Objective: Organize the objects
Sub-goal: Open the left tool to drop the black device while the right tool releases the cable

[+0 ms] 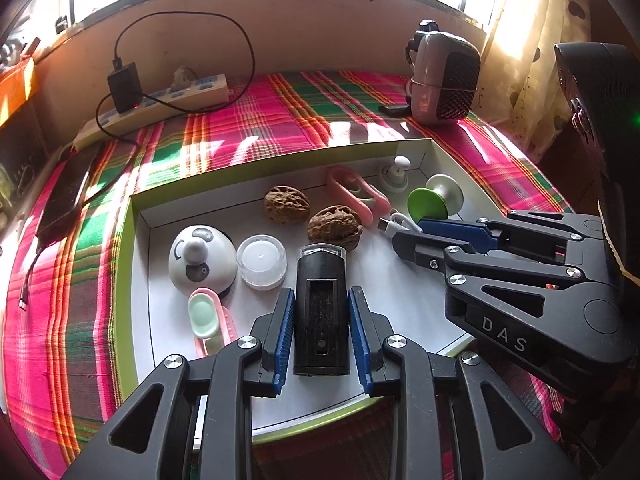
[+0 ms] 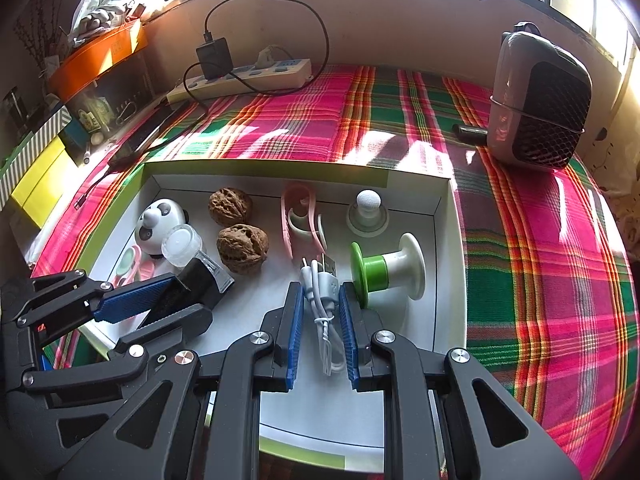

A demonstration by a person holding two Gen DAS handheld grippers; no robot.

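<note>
Surface: a desk [image 2: 540,280] under a pink, green and orange plaid cloth, sunlit in patches.
Box: a shallow white tray with a lime-green rim [image 1: 124,280] sits at the desk's near edge and carries the small things.
Left gripper [image 1: 322,336]: jaws partly open and closed on a black rectangular device [image 1: 320,312] with a clear cap; both blue pads press its sides, near the tray's front edge.
Right gripper [image 2: 320,336]: jaws drawn in as far as they go, clamped on a bundled white USB cable [image 2: 320,300] whose plugs stick out past the pads; it is over the tray's middle front.
Walnuts: two walnuts [image 2: 242,250] lie just beside each other in the tray's centre, toward its back wall.
Panda: a white panda-faced dome [image 1: 202,258] sits by the tray's left wall, with a clear round jar [image 1: 262,262] touching or just beside it.
Pink pieces: a pink and mint spoon-like holder [image 1: 208,320] lies near the front left; a pink clip [image 2: 300,216] lies by the back wall.
Spool: a green and white spool [image 2: 384,272] lies on its side near the tray's right wall, just beside the right gripper's pad.
Knob: a white ball-topped stand [image 2: 368,212] is in the tray's back right corner.
Back of desk: a power strip [image 2: 248,76] with a black charger plugged in at the back left; a grey mesh-fronted speaker-like unit [image 2: 540,100] at the back right.
</note>
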